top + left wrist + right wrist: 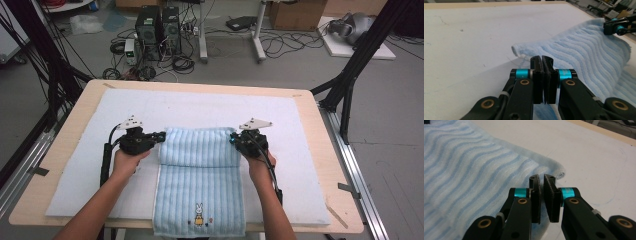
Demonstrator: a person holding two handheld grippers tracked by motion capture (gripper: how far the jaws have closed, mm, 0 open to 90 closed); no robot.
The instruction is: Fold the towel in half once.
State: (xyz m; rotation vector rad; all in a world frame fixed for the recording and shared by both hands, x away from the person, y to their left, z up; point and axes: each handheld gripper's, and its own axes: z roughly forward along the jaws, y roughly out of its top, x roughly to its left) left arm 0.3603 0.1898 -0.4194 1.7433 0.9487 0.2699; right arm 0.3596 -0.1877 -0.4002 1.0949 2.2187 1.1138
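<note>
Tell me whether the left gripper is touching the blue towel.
Touching. In the left gripper view the left gripper is shut on the towel, whose edge runs between the pads; in the high view it grips the fold's left end.

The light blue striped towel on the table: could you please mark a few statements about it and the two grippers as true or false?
1. The light blue striped towel lies flat, unfolded. False: its far end is folded over.
2. The left gripper is shut on the towel's edge. True.
3. The right gripper stands wide open. False: shut on the towel.
4. A rabbit picture marks the towel's near end. True.
5. The towel lies on a white mat. True.
</note>
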